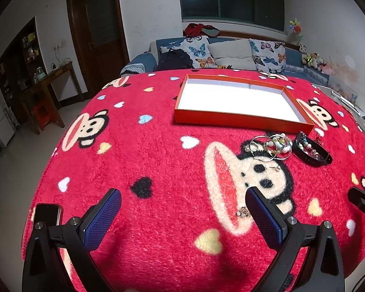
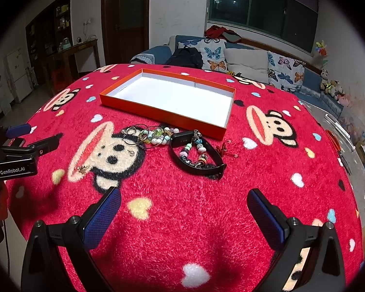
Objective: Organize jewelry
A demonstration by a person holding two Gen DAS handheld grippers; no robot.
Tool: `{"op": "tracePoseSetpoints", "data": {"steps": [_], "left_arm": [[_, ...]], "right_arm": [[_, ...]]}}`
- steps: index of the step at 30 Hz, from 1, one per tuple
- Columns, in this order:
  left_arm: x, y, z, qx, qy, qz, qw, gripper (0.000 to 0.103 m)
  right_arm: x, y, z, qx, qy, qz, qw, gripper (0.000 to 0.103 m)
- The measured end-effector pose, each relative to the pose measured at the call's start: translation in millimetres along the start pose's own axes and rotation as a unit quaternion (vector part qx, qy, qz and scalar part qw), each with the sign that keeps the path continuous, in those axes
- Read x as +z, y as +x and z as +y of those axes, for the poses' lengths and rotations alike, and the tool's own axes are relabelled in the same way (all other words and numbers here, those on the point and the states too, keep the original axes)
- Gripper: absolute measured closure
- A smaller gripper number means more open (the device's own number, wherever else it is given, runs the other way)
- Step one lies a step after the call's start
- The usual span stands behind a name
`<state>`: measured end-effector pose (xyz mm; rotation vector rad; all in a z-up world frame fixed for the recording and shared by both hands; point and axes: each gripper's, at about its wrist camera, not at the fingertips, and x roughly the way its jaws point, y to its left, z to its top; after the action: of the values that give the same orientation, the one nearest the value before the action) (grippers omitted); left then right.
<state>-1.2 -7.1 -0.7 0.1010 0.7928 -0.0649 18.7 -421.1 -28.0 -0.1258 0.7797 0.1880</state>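
Observation:
An orange tray [image 1: 241, 120] [image 2: 158, 114] with a white inside lies on the red monkey-print blanket. In front of it lie silver hoops with a beaded bracelet [image 1: 272, 146] [image 2: 148, 137], a black band [image 1: 314, 159] [image 2: 197, 168] with a bead charm strand, a red piece [image 2: 225, 150], a pearl pin [image 1: 276, 168] [image 2: 131, 152] and a small gold brooch [image 1: 243, 212] [image 2: 84, 168]. My left gripper [image 1: 182, 202] is open and empty, its right finger just beside the brooch. My right gripper [image 2: 183, 202] is open and empty, short of the black band.
A phone [image 1: 47, 215] lies at the blanket's near left edge. The right gripper's body shows at the right edge of the left wrist view [image 1: 363, 202]; the left gripper shows at the left of the right wrist view [image 2: 14, 155]. A sofa with cushions [image 1: 231, 53] stands behind the table.

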Motion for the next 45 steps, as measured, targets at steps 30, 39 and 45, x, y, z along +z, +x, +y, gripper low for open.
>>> {"op": "tracePoseSetpoints", "data": {"steps": [30, 39, 45], "left_arm": [[-2, 9, -10, -0.001, 0.011, 0.005, 0.9999, 0.0], [0, 10, -11, -0.003, 0.017, 0.008, 0.9998, 0.0], [2, 12, -12, -0.005, 0.019, 0.009, 0.9998, 0.0]], "right_arm": [[-2, 11, -2, 0.0, 0.004, 0.008, 1.0, 0.0], [-2, 14, -4, 0.002, 0.004, 0.012, 1.0, 0.0], [0, 17, -5, 0.008, 0.006, 0.017, 1.0, 0.0]]}}
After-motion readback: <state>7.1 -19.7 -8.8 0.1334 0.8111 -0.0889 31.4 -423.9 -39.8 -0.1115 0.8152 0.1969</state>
